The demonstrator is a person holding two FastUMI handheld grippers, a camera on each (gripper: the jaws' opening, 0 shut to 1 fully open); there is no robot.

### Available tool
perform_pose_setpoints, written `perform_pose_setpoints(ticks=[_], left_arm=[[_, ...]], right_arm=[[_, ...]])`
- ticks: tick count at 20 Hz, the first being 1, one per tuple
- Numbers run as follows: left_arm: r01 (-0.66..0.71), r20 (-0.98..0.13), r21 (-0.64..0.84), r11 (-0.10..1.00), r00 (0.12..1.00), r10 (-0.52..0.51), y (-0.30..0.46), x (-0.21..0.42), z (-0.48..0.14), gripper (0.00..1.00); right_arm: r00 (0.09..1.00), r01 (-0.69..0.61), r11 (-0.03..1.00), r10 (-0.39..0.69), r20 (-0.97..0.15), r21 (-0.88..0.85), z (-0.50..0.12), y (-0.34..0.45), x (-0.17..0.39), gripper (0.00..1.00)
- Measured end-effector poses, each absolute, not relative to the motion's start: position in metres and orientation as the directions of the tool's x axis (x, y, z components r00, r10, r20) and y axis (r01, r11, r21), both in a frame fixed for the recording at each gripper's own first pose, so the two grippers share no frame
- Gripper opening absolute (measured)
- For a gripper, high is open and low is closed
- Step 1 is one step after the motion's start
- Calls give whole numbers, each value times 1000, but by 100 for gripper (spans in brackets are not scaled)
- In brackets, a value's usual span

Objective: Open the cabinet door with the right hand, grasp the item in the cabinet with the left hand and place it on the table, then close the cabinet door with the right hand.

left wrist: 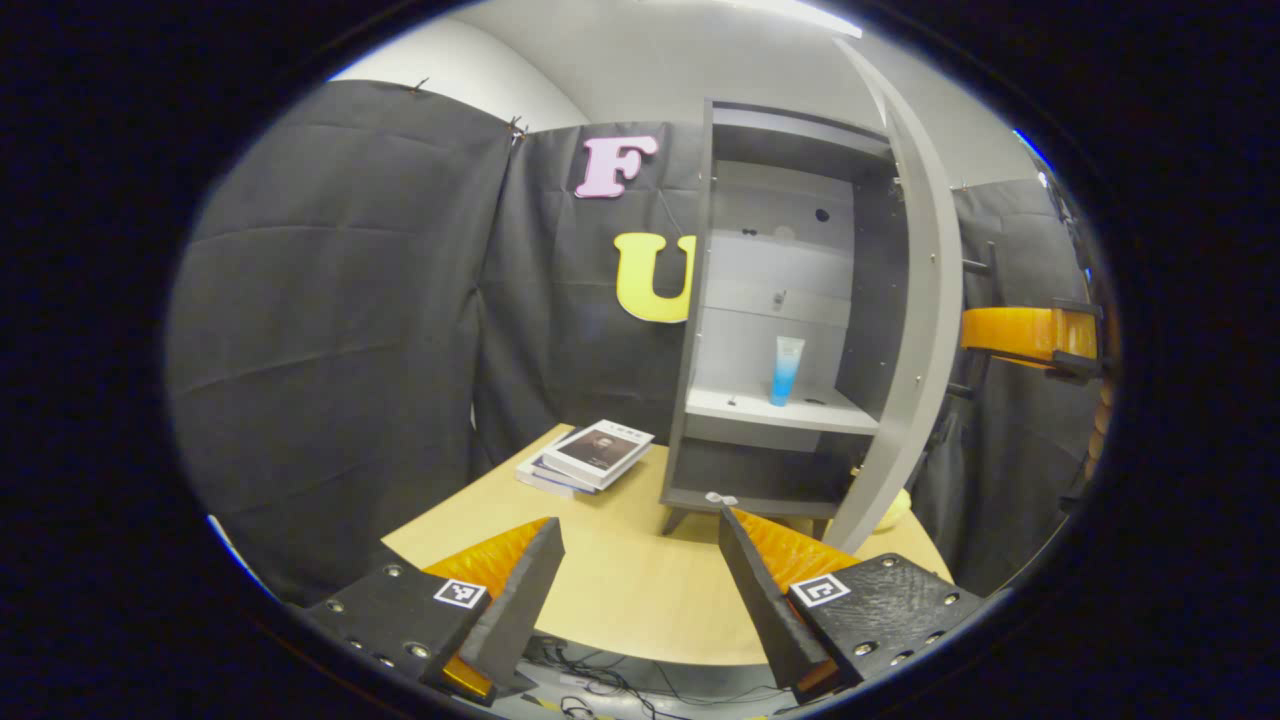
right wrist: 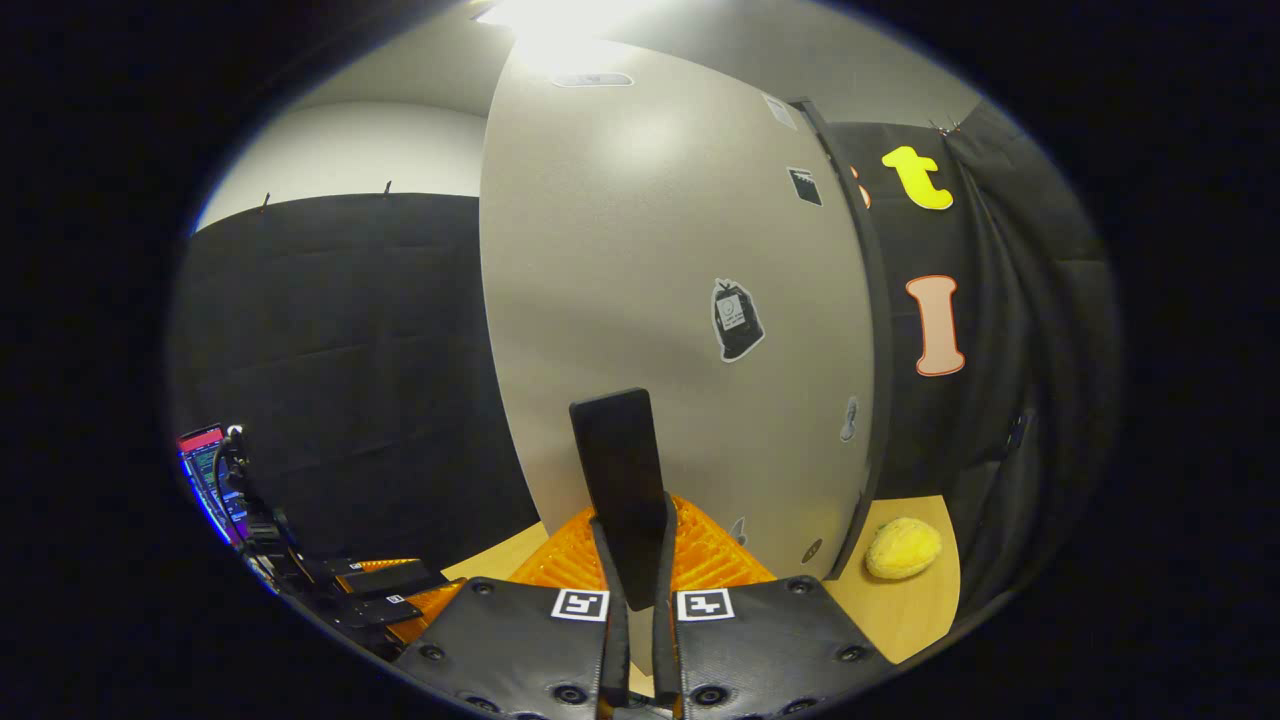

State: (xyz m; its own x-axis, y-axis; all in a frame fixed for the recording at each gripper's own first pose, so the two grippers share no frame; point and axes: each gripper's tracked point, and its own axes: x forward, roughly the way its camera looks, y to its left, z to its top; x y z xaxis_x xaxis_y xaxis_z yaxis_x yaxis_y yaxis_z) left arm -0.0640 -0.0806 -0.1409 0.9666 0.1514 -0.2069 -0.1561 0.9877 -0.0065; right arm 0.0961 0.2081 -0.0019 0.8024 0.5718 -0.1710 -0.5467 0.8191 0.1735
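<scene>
The grey cabinet (left wrist: 780,300) stands on the table with its door (left wrist: 925,330) swung wide open. A blue tube (left wrist: 787,370) stands upright on the middle shelf. My left gripper (left wrist: 638,520) is open over the table's near edge, well short of the cabinet, with nothing between its fingers. My right gripper (left wrist: 1030,335) reaches to the door's outer side at handle height. In the right gripper view its fingers (right wrist: 620,470) are pressed together against the door's outer face (right wrist: 680,300); the handle is hidden between them.
A stack of books (left wrist: 590,455) lies on the wooden table (left wrist: 620,590) left of the cabinet. A yellow soft object (right wrist: 903,548) rests by the door's lower edge. Cables hang below the table's near edge. A lit screen (right wrist: 205,455) stands far left.
</scene>
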Motion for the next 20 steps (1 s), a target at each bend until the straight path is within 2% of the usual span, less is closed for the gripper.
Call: perform_pose_setpoints(ticks=[12, 17, 20], left_arm=[[31, -257, 17, 999, 966, -26, -150, -39, -154, 94], [85, -277, 10, 996, 958, -79, -148, -21, -157, 94], [113, -282, 11, 994, 954, -105, -142, -6, -154, 95]], right_arm=[[888, -403, 902, 426, -172, 154, -1, 175, 102, 10], [932, -303, 949, 315, -178, 91, -1, 148, 108, 10], [951, -195, 980, 197, -240, 32, -19, 120, 105, 9]])
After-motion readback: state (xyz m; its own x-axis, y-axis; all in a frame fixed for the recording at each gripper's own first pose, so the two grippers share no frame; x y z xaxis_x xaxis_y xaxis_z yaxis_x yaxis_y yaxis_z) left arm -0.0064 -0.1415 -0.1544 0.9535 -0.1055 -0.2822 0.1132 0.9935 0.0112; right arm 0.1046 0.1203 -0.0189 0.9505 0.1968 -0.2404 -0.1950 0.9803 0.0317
